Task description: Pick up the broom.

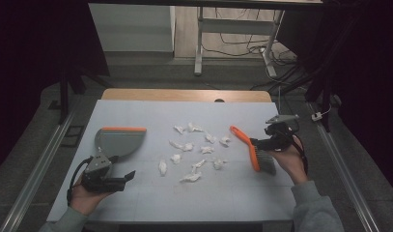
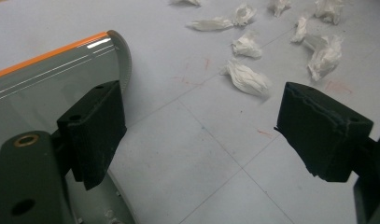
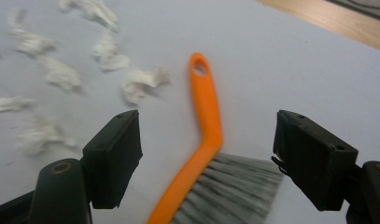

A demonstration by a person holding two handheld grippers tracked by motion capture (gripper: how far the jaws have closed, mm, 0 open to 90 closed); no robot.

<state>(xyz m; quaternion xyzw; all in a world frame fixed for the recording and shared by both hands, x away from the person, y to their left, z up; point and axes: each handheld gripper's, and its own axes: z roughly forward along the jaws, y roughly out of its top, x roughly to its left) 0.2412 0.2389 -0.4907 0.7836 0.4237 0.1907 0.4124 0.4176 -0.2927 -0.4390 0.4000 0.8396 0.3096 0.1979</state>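
A grey dustpan [image 1: 119, 141] with an orange lip lies at the table's left. My left gripper [image 1: 124, 170] hovers just in front of it, open. In the left gripper view the left gripper [image 2: 201, 126] has one jaw over the dustpan [image 2: 47, 79] and nothing between the jaws. An orange-handled brush [image 1: 243, 139] with grey bristles lies at the right. My right gripper [image 1: 261, 145] is above it, open. In the right gripper view the right gripper [image 3: 208, 144] has its jaws standing on either side of the brush [image 3: 204, 98] without touching it.
Several crumpled white tissue scraps [image 1: 194, 150] are scattered over the middle of the pale mat [image 1: 150, 113], between dustpan and brush; some tissue scraps [image 2: 246, 77] lie ahead of the left gripper. A wooden table edge [image 1: 184, 94] runs along the back.
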